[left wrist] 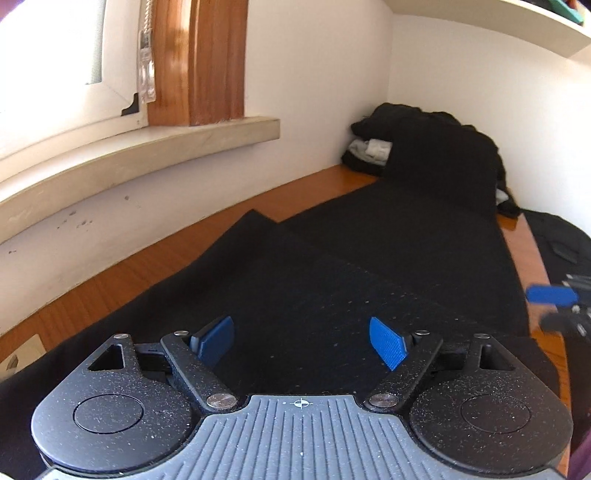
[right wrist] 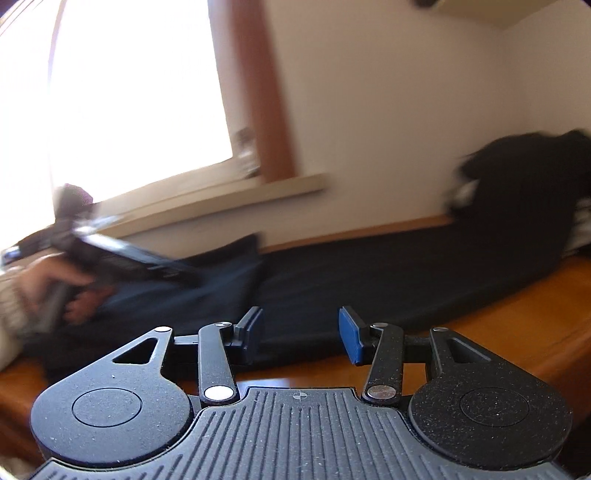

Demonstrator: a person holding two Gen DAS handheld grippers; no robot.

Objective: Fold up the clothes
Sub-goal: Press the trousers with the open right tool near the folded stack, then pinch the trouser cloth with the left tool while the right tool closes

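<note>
A long black garment lies spread flat along the wooden table, running toward the far corner. My left gripper hovers just above its near end, open, with nothing between the blue pads. From the right wrist view the same garment stretches across the table. My right gripper is open at the garment's near edge, with nothing in it. The other gripper, held by a hand, shows blurred at the left.
A heap of dark and white clothes sits in the far corner against the wall. A window sill juts out along the left wall. A shelf hangs at the upper right. More dark fabric lies beyond the table's right edge.
</note>
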